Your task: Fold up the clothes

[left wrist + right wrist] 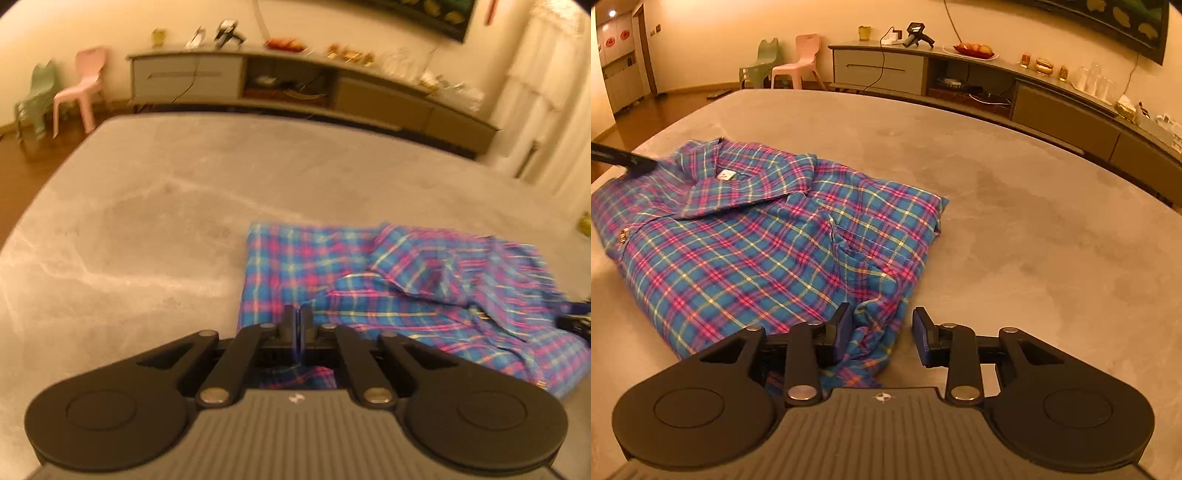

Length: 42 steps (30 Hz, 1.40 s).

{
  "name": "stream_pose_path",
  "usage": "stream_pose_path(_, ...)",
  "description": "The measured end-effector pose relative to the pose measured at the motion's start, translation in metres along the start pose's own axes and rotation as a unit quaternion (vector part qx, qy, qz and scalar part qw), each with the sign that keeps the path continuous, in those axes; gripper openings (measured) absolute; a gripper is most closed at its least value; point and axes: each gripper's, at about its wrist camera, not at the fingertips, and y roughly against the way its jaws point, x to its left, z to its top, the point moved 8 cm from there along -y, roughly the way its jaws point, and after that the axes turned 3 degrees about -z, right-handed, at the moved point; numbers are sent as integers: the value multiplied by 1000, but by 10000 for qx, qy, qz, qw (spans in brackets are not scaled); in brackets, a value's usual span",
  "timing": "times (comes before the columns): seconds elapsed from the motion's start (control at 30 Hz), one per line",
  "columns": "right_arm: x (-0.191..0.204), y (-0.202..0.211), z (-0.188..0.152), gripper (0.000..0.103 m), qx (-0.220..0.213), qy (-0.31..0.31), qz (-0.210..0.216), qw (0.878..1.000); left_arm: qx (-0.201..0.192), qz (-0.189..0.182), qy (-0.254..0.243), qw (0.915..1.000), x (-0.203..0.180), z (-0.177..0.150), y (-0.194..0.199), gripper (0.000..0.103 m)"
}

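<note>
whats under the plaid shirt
The plaid shirt lies directly on the grey table, whose bare surface shows all around it. Nothing else pokes out from under its edges; whatever the cloth itself covers cannot be seen.

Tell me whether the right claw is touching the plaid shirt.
Touching. In the right wrist view the shirt hem bunches against the left finger of the right claw; the other finger stands clear, jaws open.

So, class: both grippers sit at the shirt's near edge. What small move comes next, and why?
Probably close the right gripper on the shirt hem between its open pads; the left gripper already looks shut at its edge.
</note>
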Motion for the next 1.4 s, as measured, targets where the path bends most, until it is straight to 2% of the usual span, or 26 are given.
stream_pose_path(0.07,-7,6,-3,57,-89,-149,-31,9998,-41,151,22,9999,-1,1,3,13)
stream_pose_path(0.1,-11,14,-3,57,-204,-232,-100,9995,-126,229,21,9997,-1,3,11,19)
stream_pose_path(0.13,-14,27,-1,58,-429,-186,-198,9987,-285,307,-19,9991,-2,7,26,31)
stream_pose_path(0.2,-15,60,3,58,-963,93,-379,9946,-601,412,-218,9971,-7,11,60,48)
stream_pose_path(0.23,-9,74,3,58,-1189,289,-373,9918,-617,395,-394,9965,-12,6,74,49)
stream_pose_path(0.3,20,91,-5,59,-1401,744,-18,9873,-365,150,-832,9958,-28,-12,91,49)
stream_pose_path(0.37,55,91,-17,59,-1375,1195,349,9826,-174,-152,-1278,9915,-50,-32,88,49)
stream_pose_path(0.43,81,73,-27,56,-1236,1472,372,9806,25,-207,-1412,9898,-61,-46,69,48)
stream_pose_path(0.53,78,40,-30,54,-764,1113,162,9907,337,24,-1392,9897,-52,-61,39,47)
stream_pose_path(0.6,68,28,-33,55,-262,538,428,9973,281,87,-1417,9895,-45,-61,34,47)
stream_pose_path(0.67,62,28,-35,56,57,334,558,9979,299,4,-1195,9924,-38,-60,36,47)
stream_pose_path(0.8,54,39,-47,60,248,318,534,9978,422,149,-1297,9905,-41,-61,46,46)
stream_pose_path(0.83,52,41,-47,60,308,354,594,9971,381,194,-1329,9902,-45,-59,52,42)
stream_pose_path(0.9,47,54,-37,60,134,407,749,9963,143,154,-1441,9893,-56,-47,65,40)
stream_pose_path(1.0,49,83,-6,62,-548,188,957,9937,-323,-125,-1314,9907,-65,-25,84,41)
stream_pose_path(1.1,74,92,26,62,-994,275,1000,9896,-410,-320,-1037,9932,-64,-9,71,41)
stream_pose_path(1.2,111,70,51,64,-921,666,1028,9882,-335,-347,-755,9960,-62,9,39,40)
stream_pose_path(1.3,149,36,64,65,-780,1444,752,9836,-413,-497,-690,9955,-70,26,15,38)
stream_pose_path(1.4,173,1,65,62,-528,2085,517,9752,-529,-1090,-874,9888,-88,30,5,40)
